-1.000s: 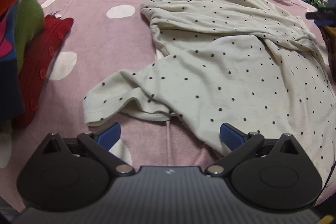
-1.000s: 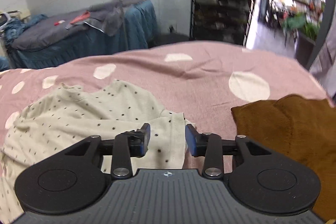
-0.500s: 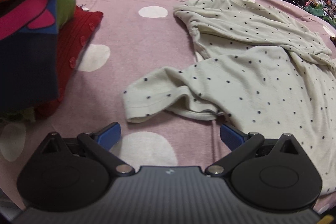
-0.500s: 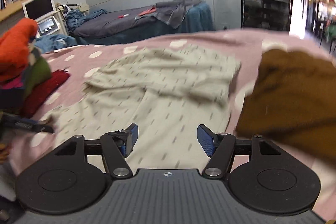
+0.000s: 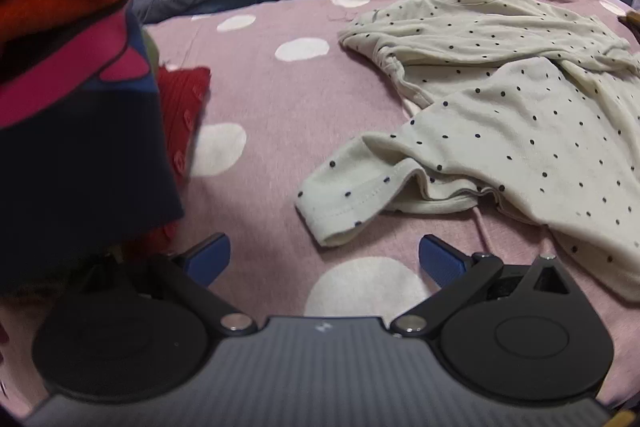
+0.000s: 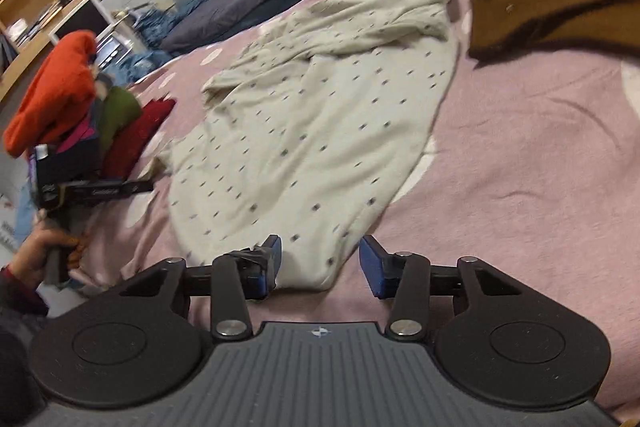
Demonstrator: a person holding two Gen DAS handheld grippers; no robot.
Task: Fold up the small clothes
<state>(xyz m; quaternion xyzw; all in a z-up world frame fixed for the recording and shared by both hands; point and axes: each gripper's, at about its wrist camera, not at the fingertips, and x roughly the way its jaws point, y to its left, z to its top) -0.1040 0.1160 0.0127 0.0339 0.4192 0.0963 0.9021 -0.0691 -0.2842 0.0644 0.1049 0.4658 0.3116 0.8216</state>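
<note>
While jaws close, right gripper (image 6: 319,263) now straddles shirt (image 6: 312,131) hem | left gripper (image 5: 324,259) gaping, empty

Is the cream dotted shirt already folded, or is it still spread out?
Not folded: the dotted shirt lies spread and rumpled on the pink cover, one sleeve sticking out.

Bare pink bedspread (image 5: 280,99) lies open between the stacked clothes (image 5: 80,75) and the cream dotted shirt (image 5: 520,131).
</note>
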